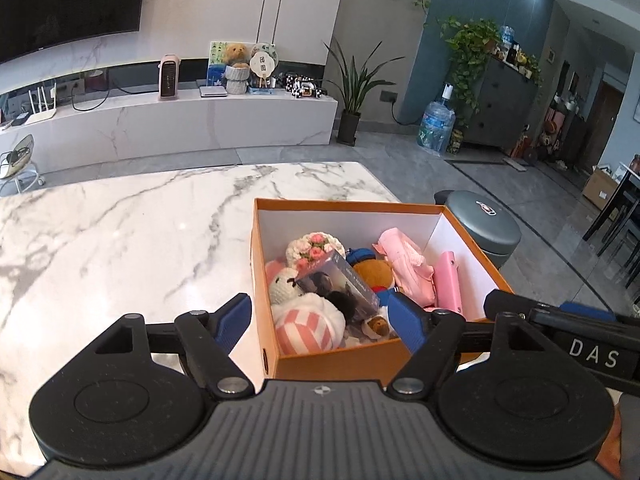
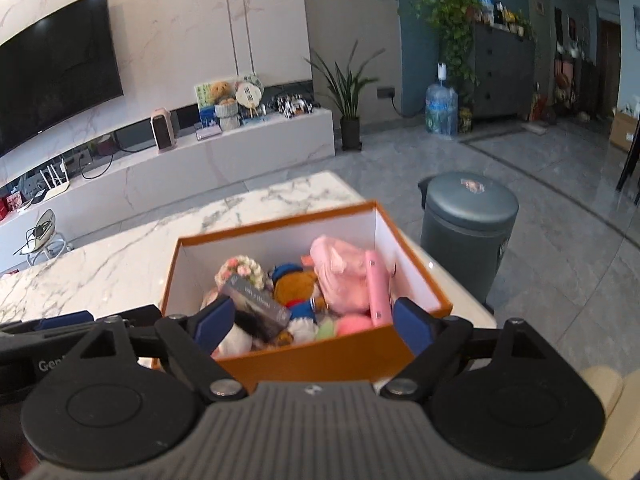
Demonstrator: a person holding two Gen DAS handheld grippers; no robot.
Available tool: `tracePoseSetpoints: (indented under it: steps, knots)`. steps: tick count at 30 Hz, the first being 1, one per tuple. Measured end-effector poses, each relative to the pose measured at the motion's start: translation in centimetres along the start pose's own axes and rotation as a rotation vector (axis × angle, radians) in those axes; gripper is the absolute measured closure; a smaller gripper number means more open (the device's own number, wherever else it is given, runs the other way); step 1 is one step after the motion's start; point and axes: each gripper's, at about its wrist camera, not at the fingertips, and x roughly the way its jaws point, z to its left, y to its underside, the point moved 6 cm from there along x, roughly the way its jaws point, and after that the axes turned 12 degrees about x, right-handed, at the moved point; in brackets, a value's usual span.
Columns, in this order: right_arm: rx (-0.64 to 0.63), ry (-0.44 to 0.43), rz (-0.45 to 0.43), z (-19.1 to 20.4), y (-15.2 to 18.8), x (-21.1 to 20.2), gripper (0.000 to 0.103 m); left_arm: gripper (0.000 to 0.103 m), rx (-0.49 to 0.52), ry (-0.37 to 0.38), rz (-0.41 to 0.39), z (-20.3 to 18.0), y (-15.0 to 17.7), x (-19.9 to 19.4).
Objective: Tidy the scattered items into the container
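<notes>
An orange cardboard box (image 1: 344, 205) with white inner walls stands on the marble table (image 1: 120, 232); it also shows in the right wrist view (image 2: 304, 354). Inside lie plush toys, a pink cloth (image 1: 404, 264), a pink case (image 1: 448, 280), a crocheted flower ball (image 1: 314, 246) and a dark book-like box (image 1: 344, 280). My left gripper (image 1: 320, 320) is open and empty, just above the box's near left corner. My right gripper (image 2: 316, 324) is open and empty over the box's near wall. The right gripper's side also shows in the left wrist view (image 1: 560, 320).
A grey lidded bin (image 2: 468, 232) stands on the floor right of the table. Beyond the table are a white TV bench (image 1: 168, 124) with ornaments, a potted plant (image 1: 352, 92) and a water jug (image 1: 436, 124).
</notes>
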Motion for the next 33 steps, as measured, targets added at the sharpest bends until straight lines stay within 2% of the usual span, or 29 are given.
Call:
tracePoseSetpoints:
  steps: [7,33]
  knots:
    - [0.077,0.024,0.059,-1.6,2.4,1.3,0.015,0.015,0.019,-0.015,0.026,-0.6,1.8,0.8]
    - [0.021,0.073,0.026,-0.4,2.8,1.8,0.015,0.02,0.036,-0.093,0.046,0.1,2.7,0.2]
